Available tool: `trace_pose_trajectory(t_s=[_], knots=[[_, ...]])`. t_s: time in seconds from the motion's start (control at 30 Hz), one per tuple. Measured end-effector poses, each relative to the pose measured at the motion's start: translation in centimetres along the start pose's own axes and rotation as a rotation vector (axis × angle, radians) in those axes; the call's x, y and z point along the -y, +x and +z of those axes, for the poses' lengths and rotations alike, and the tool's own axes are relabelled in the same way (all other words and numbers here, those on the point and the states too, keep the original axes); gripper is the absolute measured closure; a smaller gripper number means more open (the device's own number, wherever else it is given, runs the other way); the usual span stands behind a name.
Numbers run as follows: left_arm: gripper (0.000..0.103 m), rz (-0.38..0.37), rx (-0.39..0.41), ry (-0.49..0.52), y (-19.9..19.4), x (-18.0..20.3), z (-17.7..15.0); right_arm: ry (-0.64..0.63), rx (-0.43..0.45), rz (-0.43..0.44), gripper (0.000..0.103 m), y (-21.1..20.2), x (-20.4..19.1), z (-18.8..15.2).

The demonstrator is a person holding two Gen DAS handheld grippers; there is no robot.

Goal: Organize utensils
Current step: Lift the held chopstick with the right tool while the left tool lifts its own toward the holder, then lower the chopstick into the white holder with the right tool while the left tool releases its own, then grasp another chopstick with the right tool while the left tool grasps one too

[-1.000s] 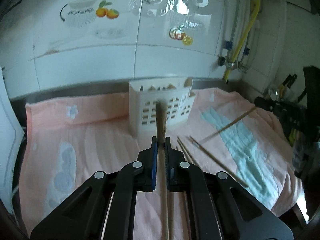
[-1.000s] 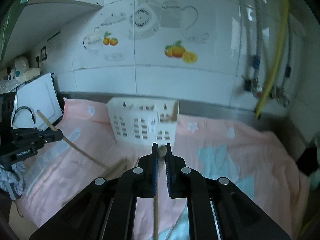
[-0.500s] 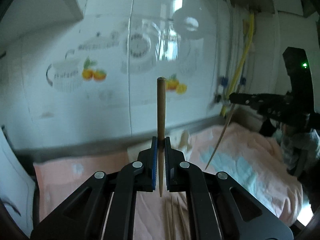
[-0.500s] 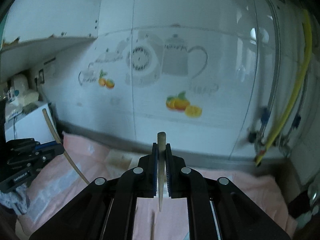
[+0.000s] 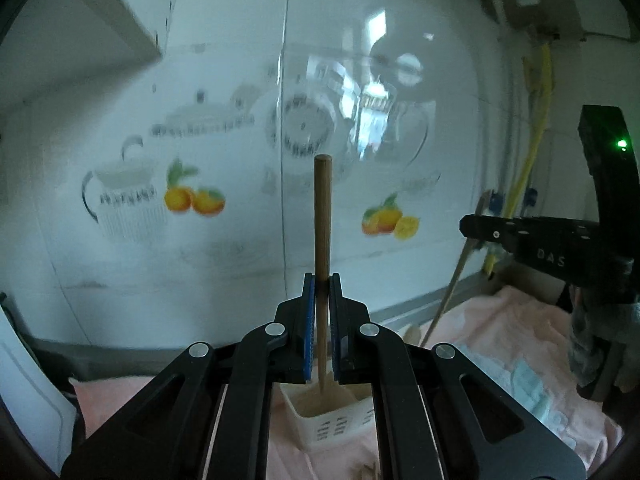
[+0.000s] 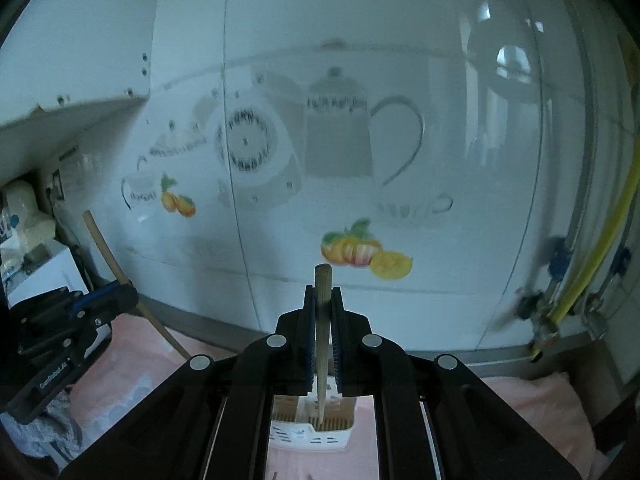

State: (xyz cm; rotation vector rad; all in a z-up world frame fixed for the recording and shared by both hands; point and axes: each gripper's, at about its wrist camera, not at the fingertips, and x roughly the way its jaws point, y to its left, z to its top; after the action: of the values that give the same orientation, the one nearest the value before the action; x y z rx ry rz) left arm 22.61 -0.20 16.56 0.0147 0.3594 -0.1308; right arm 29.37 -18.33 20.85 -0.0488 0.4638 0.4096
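**Two chopsticks up, one small caddy below: risks at the drop**

Left gripper (image 5: 321,280): jaws closed on a chopstick (image 5: 322,216), pinched low on its length, so most of the stick stands up above the pads and only the thin tip hangs below. Tip sits over the white caddy (image 5: 320,420), approx. above its open top. Risk 1: top-heavy hold. If the stick pivots betw. the pads as the hand tips, the tip swings off the opening & it lands on the pink cloth (image 5: 520,320).

Centre: the caddy is light perforated plastic on soft cloth. A tip that catches its rim or wall could prob. shove or tilt it, spilling what's already inside. More sticks seem to lie loose at the bottom edge of left view; too cropped to count.

Right gripper (image 6: 322,292): jaws also clamped on a second stick (image 6: 322,280), tip pointing down at the same caddy (image 6: 312,436). Risk 2: both grippers aim at one small opening. Seen from each cam, the other gripper is near, off to the side, its stick slanting inward. Going in together, sticks or fingers could clash; one at a time looks safer.

Risk 3: release too high → stick bounces out.
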Motion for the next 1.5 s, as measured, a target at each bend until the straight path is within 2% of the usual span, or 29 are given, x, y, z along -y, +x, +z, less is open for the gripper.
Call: trace_pose_trajectory(t_s=[0.23, 0.4, 0.47, 0.53, 0.6, 0.7, 0.87, 1.07, 1.3, 1.5], knots=[[0.096, -0.008, -0.100, -0.023, 2.5, -0.8, -2.4, 0.008, -0.072, -0.003, 0.096, 2.5, 0.5, -2.9], [0.093, -0.009, -0.094, -0.016, 1.7, -0.5, -2.1, 0.009, -0.074, -0.003, 0.094, 2.2, 0.4, -3.6], [0.080, -0.001, -0.085, -0.008, 0.7, -0.5, -1.6, -0.001, -0.057, -0.006, 0.090, 1.2, 0.2, -3.7], [0.078, 0.002, -0.069, -0.001, -0.3, -0.3, -1.2, -0.013, -0.040, -0.015, 0.083, 0.2, -0.1, -3.6], [0.076, 0.003, -0.058, 0.004, -2.0, 0.0, -1.3, -0.024, -0.027, -0.014, 0.082, -1.3, -0.3, -4.0], [0.068, -0.004, -0.055, 0.001, -3.7, 0.1, -2.0, -0.031, -0.017, -0.002, 0.079, -3.4, -0.8, -5.3], [0.065, -0.017, -0.081, -0.002, -6.3, 0.6, -5.3, -0.033, -0.039, 0.014, 0.077, -6.1, -1.8, -9.3], [0.065, -0.012, -0.139, -0.019, -8.4, 0.5, -10.8, -0.003, -0.127, 0.034, 0.077, -7.7, -2.9, -16.8], [0.065, -0.008, -0.256, -0.047, -9.5, 0.4, -17.8, 0.052, -0.242, 0.065, 0.077, -8.7, -5.2, -25.3], [0.065, -0.027, -0.340, -0.085, -10.0, 0.1, -21.9, 0.076, -0.316, 0.083, 0.078, -8.3, -7.5, -29.4]])
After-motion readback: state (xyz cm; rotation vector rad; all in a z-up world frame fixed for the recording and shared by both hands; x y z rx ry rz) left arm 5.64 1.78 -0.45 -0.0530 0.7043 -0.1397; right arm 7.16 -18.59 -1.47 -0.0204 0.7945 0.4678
